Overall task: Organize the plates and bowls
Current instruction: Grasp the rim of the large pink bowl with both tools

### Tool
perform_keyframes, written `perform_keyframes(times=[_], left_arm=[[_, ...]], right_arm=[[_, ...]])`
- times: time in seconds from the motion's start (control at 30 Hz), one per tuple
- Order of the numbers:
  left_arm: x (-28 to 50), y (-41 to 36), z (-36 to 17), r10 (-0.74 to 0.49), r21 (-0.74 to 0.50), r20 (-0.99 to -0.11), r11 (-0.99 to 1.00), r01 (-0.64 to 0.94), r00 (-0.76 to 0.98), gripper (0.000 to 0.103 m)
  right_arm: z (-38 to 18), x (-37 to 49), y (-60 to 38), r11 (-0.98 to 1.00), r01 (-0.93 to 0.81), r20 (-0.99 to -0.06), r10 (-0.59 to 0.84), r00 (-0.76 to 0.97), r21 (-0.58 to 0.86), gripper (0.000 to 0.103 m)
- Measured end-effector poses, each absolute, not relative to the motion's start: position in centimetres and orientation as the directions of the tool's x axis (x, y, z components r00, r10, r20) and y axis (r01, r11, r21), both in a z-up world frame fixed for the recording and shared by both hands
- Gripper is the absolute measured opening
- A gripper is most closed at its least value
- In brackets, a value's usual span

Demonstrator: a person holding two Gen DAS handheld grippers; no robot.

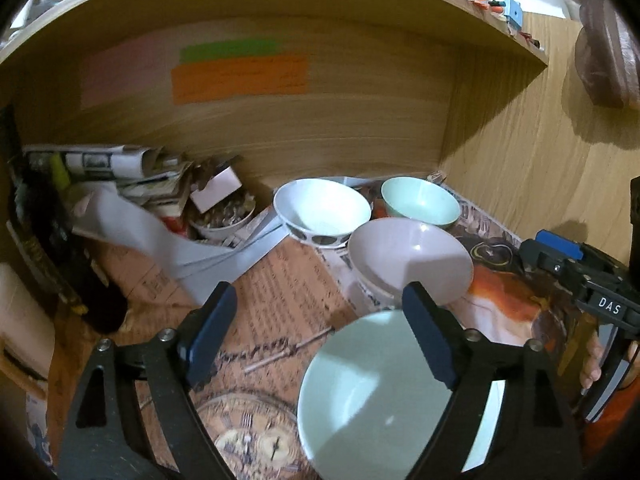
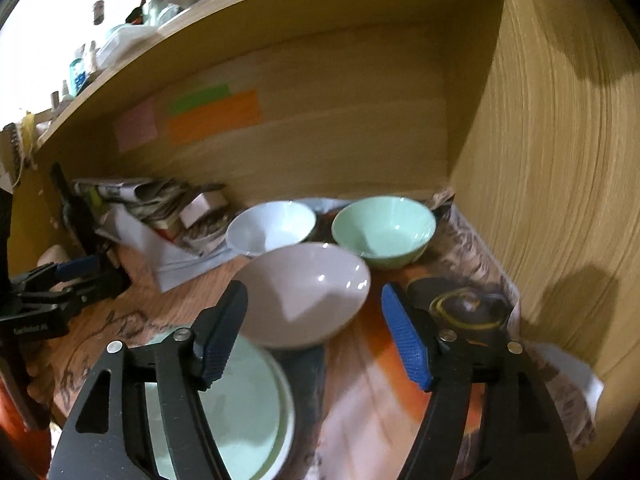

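Wooden shelf [image 2: 320, 140]: pink bowl [image 2: 304, 292] beyond right hand-held gripper [image 2: 316, 336] (empty).

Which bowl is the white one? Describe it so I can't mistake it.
Look into the wooden alcove, at the three bowls near its back right corner. The white bowl is the rear left one, beside the green bowl and behind the pinkish bowl. Only it has dark spots outside.

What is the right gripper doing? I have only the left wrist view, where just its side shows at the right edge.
Observer: The right gripper is open, with nothing pressed between its pads.
Operator: Where does it point?
Observer: At the pink bowl, which shows between its fingers, apparently untouched.
Operator: Is the green plate alone?
Observer: The green plate shows a second rim at its edge, so it seems to be stacked on another.
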State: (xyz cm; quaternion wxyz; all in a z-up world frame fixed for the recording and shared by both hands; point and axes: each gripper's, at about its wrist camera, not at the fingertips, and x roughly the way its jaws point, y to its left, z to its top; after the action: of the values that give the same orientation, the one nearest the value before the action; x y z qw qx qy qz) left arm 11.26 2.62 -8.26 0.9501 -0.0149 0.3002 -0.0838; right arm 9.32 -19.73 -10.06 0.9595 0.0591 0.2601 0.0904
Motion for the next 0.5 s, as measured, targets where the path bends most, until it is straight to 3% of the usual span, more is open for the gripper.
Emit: perform_keyframes(times=[0.5], left_arm=[[20.8,-1.7,-11.3,-0.170,-0.082,-0.691,0.984,0.158,0.702,0.085]], right_arm=[[-13.1,16.2,-20.7,0.980,-0.114,-0.579,0.190,0.793,0.165,0.067]])
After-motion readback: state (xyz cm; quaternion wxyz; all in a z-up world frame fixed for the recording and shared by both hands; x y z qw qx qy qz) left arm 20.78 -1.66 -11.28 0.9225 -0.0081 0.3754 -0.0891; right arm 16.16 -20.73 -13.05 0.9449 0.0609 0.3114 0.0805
